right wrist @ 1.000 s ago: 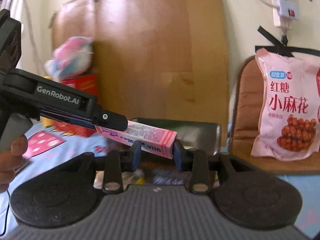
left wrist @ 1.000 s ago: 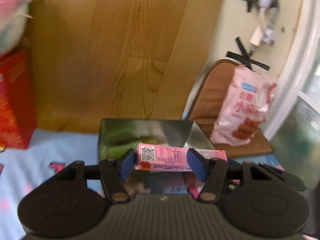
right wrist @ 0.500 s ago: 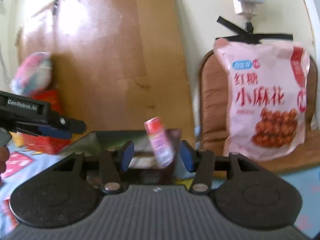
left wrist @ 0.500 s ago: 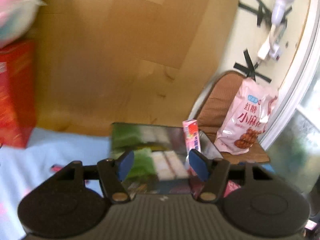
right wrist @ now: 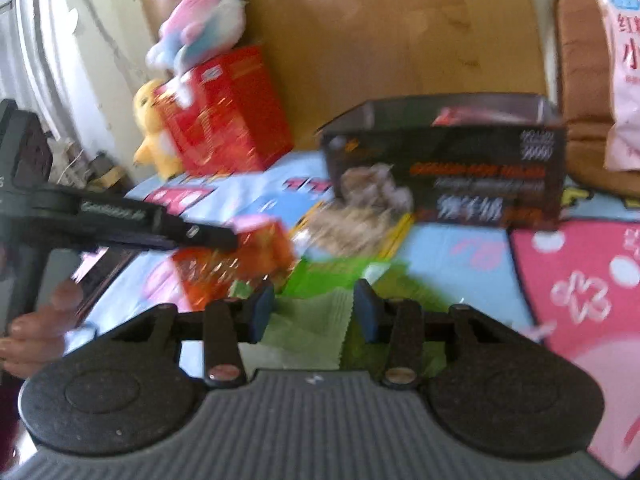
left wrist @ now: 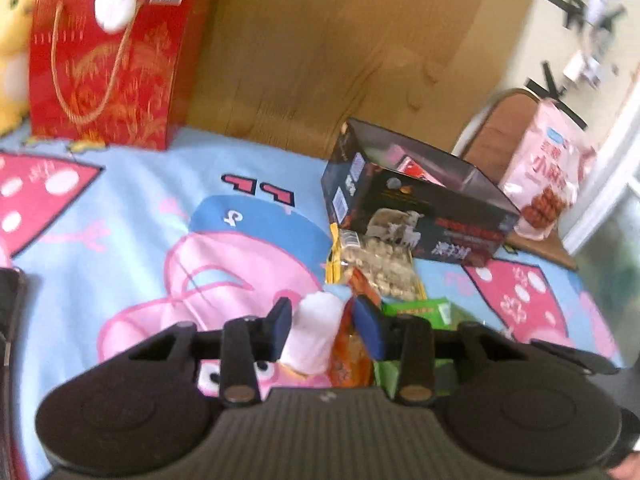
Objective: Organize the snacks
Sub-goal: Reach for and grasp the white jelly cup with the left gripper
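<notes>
A black open-topped box (left wrist: 420, 216) stands on the cartoon cloth and holds a pink pack (left wrist: 412, 168); it also shows in the right wrist view (right wrist: 444, 168). Loose snacks lie in front of it: a clear bag of pale pieces (left wrist: 380, 264), an orange packet (left wrist: 348, 356) and a green packet (left wrist: 420, 312). My left gripper (left wrist: 326, 330) is open, low over the orange packet's white end. My right gripper (right wrist: 314, 308) is open over the green packet (right wrist: 316, 328). The left gripper also shows in the right wrist view (right wrist: 224, 238), above the orange packet (right wrist: 240, 256).
A red gift bag (left wrist: 108, 60) with plush toys stands at the back left against a wooden board (left wrist: 340, 40). A large pink snack bag (left wrist: 548, 172) leans on a brown chair (left wrist: 500, 136) at the right. The blue and pink cloth (left wrist: 120, 208) covers the surface.
The pink pack that both grippers held went into the black box. Both grippers let go, pulled back and dropped low over the loose snacks in front of it.
</notes>
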